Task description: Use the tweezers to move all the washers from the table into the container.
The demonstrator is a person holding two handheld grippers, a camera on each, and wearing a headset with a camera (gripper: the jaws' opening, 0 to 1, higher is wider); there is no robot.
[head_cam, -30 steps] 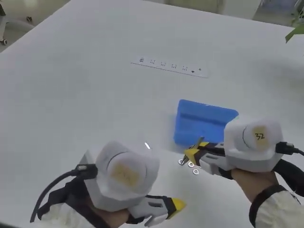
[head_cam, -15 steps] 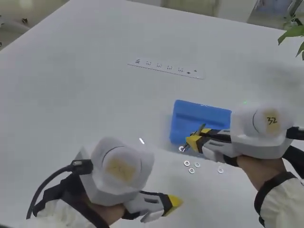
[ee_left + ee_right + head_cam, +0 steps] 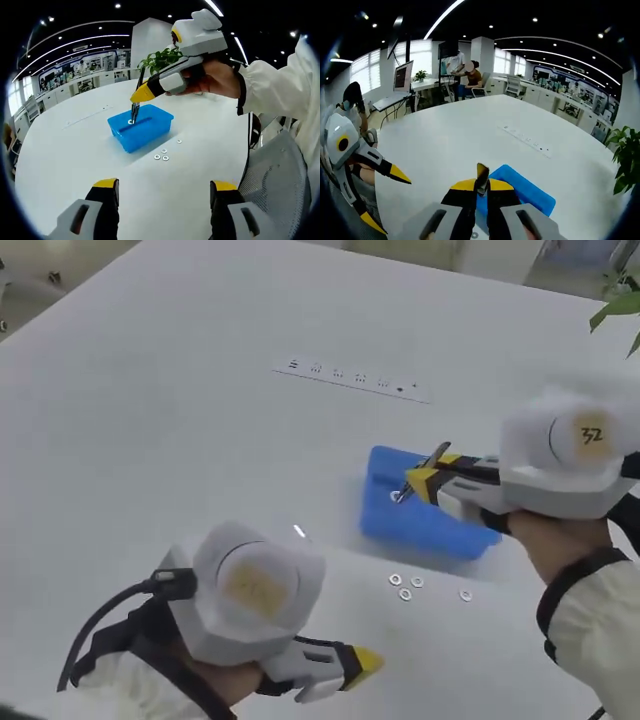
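The right hand-held gripper (image 3: 422,483) clamps the tweezers (image 3: 433,460), washer (image 3: 131,121) over the container (image 3: 430,528): ease off low inside. The left hand-held gripper (image 3: 165,184) gapes empty; 4 washers (image 3: 405,594) dot the desk (image 3: 200,420).

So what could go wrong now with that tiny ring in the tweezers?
1. The washer is pinched just at the tip of the tweezers, which the right gripper holds over the container. It might slip early and bounce out.
2. The four loose washers lie close together on the table, near the container. Grabbing one could knock the others away.
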